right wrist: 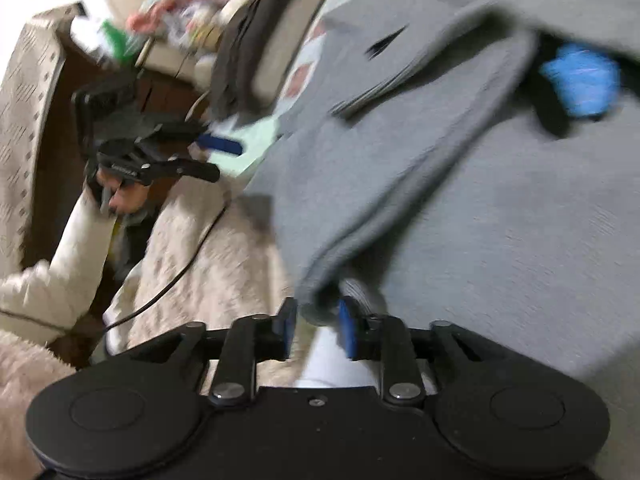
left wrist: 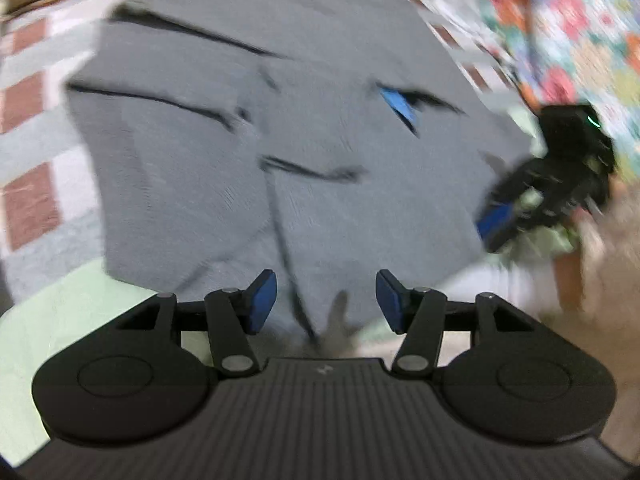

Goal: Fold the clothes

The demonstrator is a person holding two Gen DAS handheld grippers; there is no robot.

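Note:
A grey sweatshirt [left wrist: 320, 160] lies spread and partly folded on a checked bedspread, with a blue label [left wrist: 398, 106] at its collar. My left gripper [left wrist: 326, 302] hovers open over its near edge with nothing between the pads. My right gripper [left wrist: 500, 228] shows blurred at the garment's right side. In the right wrist view the grey sweatshirt [right wrist: 480, 220] fills the right half, its blue label [right wrist: 580, 80] at upper right. A folded end of it sits loosely between the parted pads of my right gripper [right wrist: 318, 322]. The left gripper [right wrist: 216, 158] is open at the far left, held by a hand [right wrist: 120, 196].
A red, white and grey checked bedspread [left wrist: 28, 200] lies under the garment, with a pale green sheet [left wrist: 60, 312] at the near left. Floral fabric [left wrist: 568, 20] hangs at upper right. A fluffy cream blanket [right wrist: 208, 248], a black cable [right wrist: 172, 280], dark clothes [right wrist: 248, 40] and clutter [right wrist: 172, 20] lie beyond.

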